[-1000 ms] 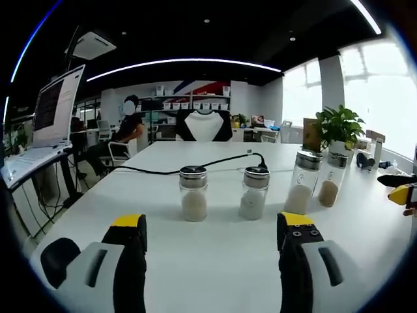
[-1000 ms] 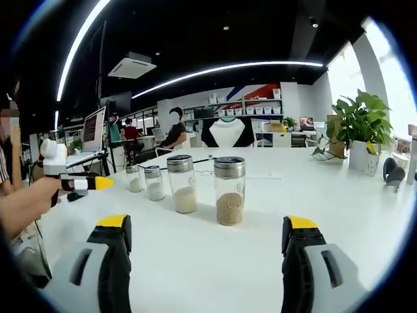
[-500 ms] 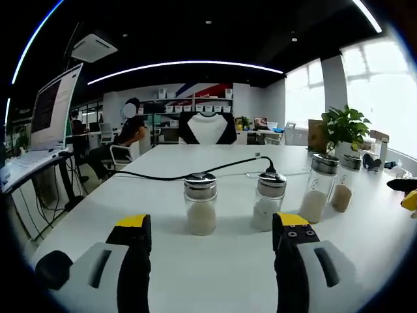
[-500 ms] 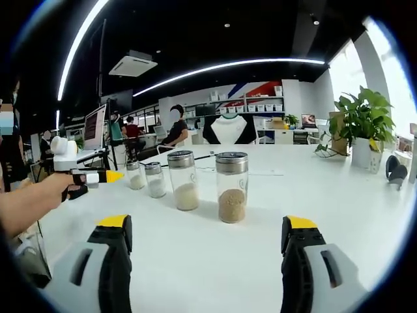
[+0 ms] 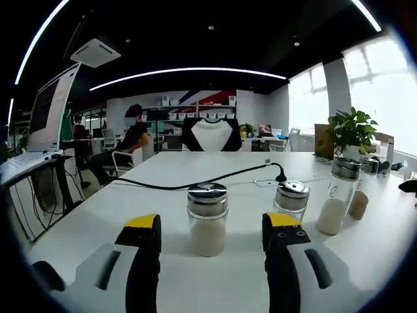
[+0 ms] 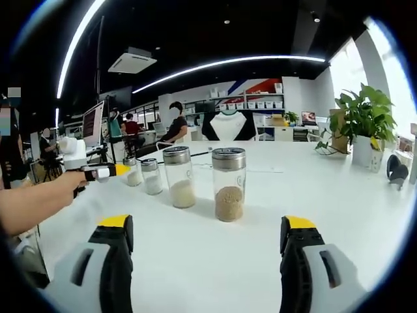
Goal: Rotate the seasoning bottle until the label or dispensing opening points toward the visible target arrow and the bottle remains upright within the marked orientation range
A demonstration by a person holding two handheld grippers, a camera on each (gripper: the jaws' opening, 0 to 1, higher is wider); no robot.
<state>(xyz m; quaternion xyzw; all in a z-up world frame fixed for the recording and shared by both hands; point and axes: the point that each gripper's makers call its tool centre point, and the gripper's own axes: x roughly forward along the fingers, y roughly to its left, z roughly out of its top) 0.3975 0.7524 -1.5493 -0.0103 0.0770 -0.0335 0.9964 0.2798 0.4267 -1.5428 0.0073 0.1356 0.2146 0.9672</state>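
Left hand-held gripper (image 5: 210, 231) is hovering with jaws spread around an upright seasoning bottle (image 5: 207, 218) standing on the white surface (image 5: 163, 195); right hand-held gripper (image 6: 205, 231) is hanging released before a brown-filled bottle (image 6: 229, 184).

Materials and finish, bench and bottles.
Bench (image 5: 98, 208): smooth white, slight sheen. Seasoning bottle (image 5: 208, 219): clear glossy glass or plastic, shiny metal cap. Left hand-held gripper (image 5: 208, 236): matt black jaws, yellow tips, grey plastic body. Cable (image 5: 195, 183) behind the bottle: matt black.
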